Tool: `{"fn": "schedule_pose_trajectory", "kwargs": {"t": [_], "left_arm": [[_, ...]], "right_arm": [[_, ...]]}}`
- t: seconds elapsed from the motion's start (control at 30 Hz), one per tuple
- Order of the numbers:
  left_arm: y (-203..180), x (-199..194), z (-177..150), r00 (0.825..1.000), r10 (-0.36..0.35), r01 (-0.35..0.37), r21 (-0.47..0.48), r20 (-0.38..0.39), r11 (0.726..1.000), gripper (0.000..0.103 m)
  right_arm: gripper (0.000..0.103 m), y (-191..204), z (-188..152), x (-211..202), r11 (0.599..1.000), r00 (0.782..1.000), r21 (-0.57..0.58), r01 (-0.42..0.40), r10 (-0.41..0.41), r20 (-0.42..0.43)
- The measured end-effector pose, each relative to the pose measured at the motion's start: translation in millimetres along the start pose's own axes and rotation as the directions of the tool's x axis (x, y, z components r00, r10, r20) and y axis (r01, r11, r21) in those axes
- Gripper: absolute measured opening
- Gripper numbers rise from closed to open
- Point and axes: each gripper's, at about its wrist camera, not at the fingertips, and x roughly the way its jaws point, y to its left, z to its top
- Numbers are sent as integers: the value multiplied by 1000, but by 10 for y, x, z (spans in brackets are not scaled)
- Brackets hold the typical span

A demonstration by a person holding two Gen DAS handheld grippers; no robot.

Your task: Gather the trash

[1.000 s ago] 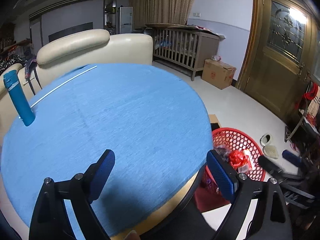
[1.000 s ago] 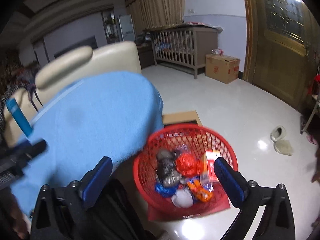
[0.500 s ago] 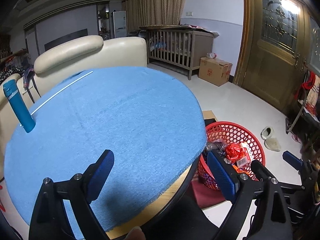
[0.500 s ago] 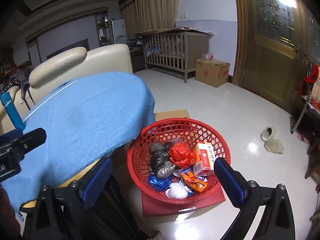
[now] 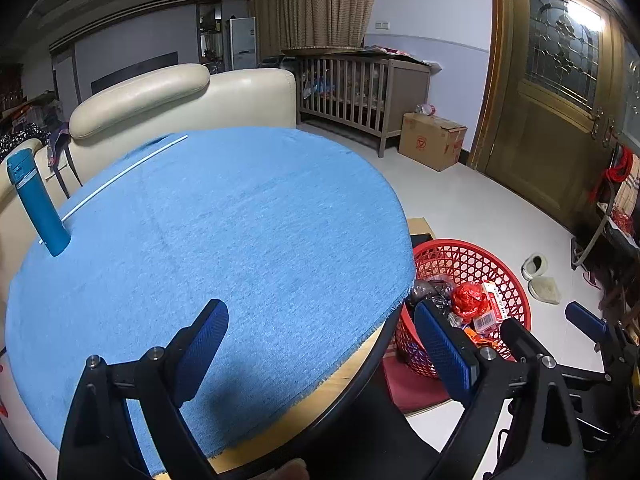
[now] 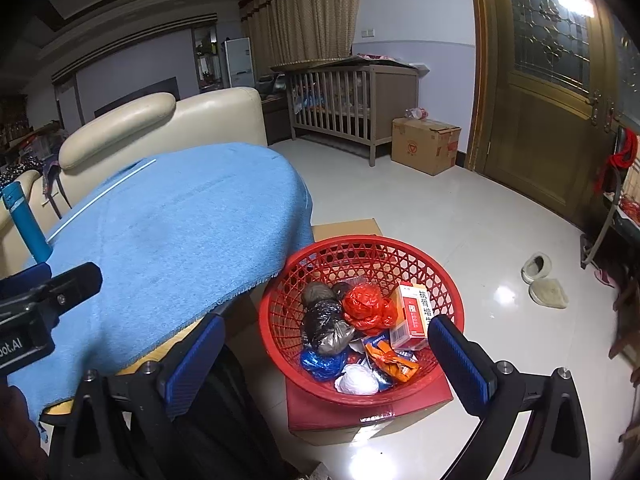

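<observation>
A red mesh basket (image 6: 360, 242) stands on the floor beside the round table, holding trash: a red bag (image 6: 366, 306), a black bag (image 6: 324, 320), a red-and-white box (image 6: 412, 312), a white wad (image 6: 356, 378) and wrappers. My right gripper (image 6: 326, 328) hangs open above the basket's near side with nothing between its fingers. My left gripper (image 5: 320, 320) is open and empty over the table's near edge. In the left wrist view the basket (image 5: 480, 256) sits to the right, partly hidden by the table. The blue cloth (image 5: 220, 220) carries a blue bottle (image 5: 38, 204) and a thin white stick (image 5: 120, 176).
The basket rests on a flat red box (image 6: 368, 412). A cream sofa (image 5: 168, 96) stands behind the table. Further back are a wooden crib (image 6: 344, 96), a cardboard box (image 6: 424, 144) and a wooden door (image 6: 544, 120). Slippers (image 6: 544, 284) lie on the white floor at right.
The right wrist view was blurred a second ago and is now steady, with the basket a little further off. Both grippers stay open and empty.
</observation>
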Motion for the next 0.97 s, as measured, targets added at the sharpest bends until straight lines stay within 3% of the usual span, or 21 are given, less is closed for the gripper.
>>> {"fn": "schedule_pose_trajectory", "kwargs": {"t": [0.97], "left_arm": [[-54,7,-44,1000,-12,12,39,4,999,94]], "right_arm": [[103,-16,3,-3,1000,1000,6,12,-12,-9]]}}
